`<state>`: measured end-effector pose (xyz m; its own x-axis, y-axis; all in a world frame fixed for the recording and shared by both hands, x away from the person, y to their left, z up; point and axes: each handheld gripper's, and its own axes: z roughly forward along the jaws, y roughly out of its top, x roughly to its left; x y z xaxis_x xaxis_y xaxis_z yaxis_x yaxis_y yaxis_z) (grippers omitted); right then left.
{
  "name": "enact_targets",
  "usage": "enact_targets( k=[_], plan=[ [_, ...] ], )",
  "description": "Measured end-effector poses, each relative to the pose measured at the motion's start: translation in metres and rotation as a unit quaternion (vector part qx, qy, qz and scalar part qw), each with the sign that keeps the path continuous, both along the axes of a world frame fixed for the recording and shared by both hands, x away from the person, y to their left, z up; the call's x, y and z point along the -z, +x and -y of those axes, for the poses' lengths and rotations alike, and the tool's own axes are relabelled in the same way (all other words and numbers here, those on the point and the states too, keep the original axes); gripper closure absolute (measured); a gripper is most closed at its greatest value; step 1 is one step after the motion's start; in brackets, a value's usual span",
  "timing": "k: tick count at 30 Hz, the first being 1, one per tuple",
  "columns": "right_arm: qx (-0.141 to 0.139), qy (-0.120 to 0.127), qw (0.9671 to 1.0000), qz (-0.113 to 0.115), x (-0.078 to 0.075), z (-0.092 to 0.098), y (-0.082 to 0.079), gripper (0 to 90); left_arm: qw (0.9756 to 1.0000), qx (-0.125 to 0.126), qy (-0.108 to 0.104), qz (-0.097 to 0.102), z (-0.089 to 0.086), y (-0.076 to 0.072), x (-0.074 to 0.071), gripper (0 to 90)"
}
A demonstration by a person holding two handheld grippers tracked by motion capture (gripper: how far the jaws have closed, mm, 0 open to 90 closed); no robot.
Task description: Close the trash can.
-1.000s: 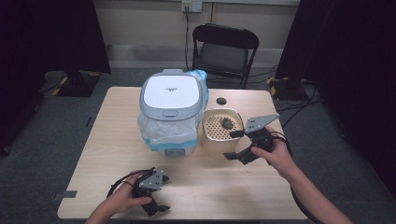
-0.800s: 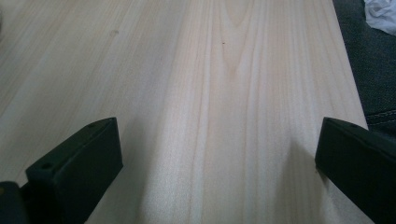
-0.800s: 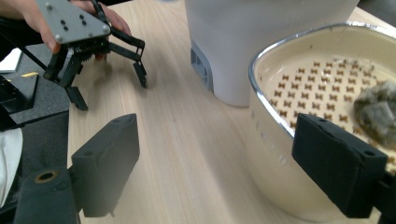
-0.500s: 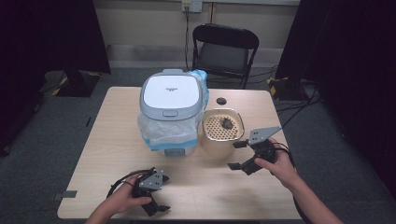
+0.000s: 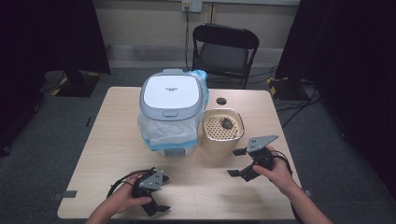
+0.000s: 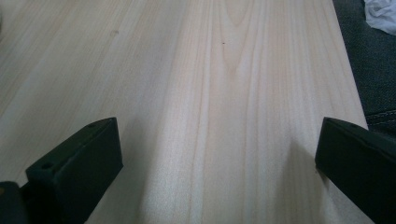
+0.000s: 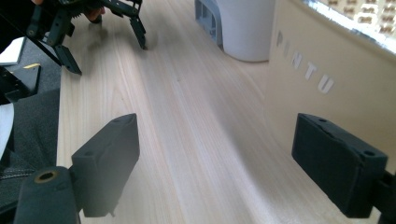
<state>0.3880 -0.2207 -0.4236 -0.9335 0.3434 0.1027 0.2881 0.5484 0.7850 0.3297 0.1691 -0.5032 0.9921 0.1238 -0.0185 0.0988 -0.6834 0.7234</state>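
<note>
Lettering "PINTU" is read on the beige basket (image 7: 327, 65) at upper right of the right gripper view; from above, its perforated inside is seen at centre. Both grippers' fingers (image 7: 107, 158) stand apart, empty, over the desk (image 6: 224, 116).

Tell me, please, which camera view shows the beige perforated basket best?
The high view: the beige basket appears whole there, perforated floor and a dark lump inside, beside the white appliance. The right gripper view gives just its lettered side wall; the left gripper view looks along table.
</note>
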Motion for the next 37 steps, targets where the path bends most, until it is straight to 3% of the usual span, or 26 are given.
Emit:
enact_targets(
  k=[19, 37],
  plan=[
    [-0.002, -0.028, 0.9995, -0.011, 0.035, -0.004, 0.0, 14.6, 1.0, 0.0, 0.001, 0.0, 0.0, 0.0, 0.0, 0.0],
    [-0.01, -0.052, 0.9986, 0.006, 0.055, -0.018, -0.003, 14.6, 1.0, 0.0, 0.001, 0.001, 0.0, 0.0, 0.0, 0.0]
  ],
)
